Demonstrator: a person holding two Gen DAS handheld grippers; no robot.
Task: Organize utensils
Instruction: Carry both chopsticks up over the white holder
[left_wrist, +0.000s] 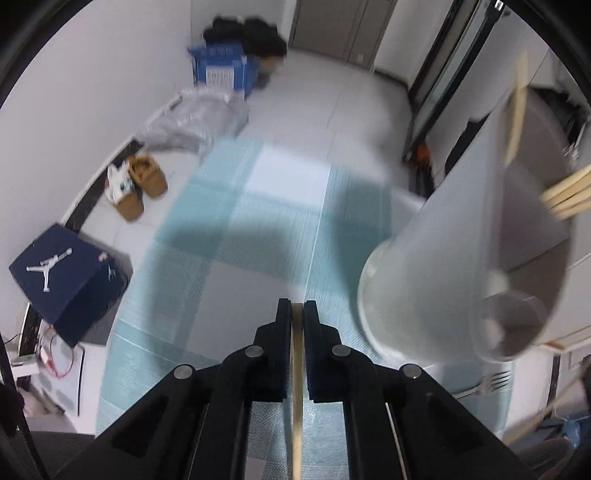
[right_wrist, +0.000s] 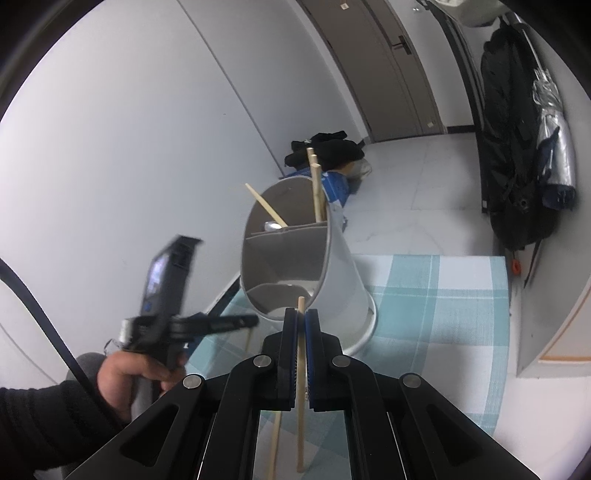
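Observation:
A white utensil holder (right_wrist: 343, 273) with inner dividers stands on a teal checked cloth (right_wrist: 443, 295); it also shows blurred at the right of the left wrist view (left_wrist: 461, 266). Several wooden chopsticks (right_wrist: 316, 184) stick out of its far compartment. My right gripper (right_wrist: 303, 314) is shut on a wooden chopstick (right_wrist: 301, 387), its tip just at the holder's near rim. My left gripper (left_wrist: 297, 304) is shut on another chopstick (left_wrist: 296, 387), held above the cloth to the left of the holder. The left gripper also shows in the right wrist view (right_wrist: 221, 323).
A fork (left_wrist: 487, 384) lies on the cloth behind the holder. A loose chopstick (right_wrist: 275, 443) lies under my right gripper. On the floor are a navy shoe box (left_wrist: 70, 280), slippers (left_wrist: 140, 184) and a blue box (left_wrist: 221, 68). A black bag (right_wrist: 517, 147) hangs at right.

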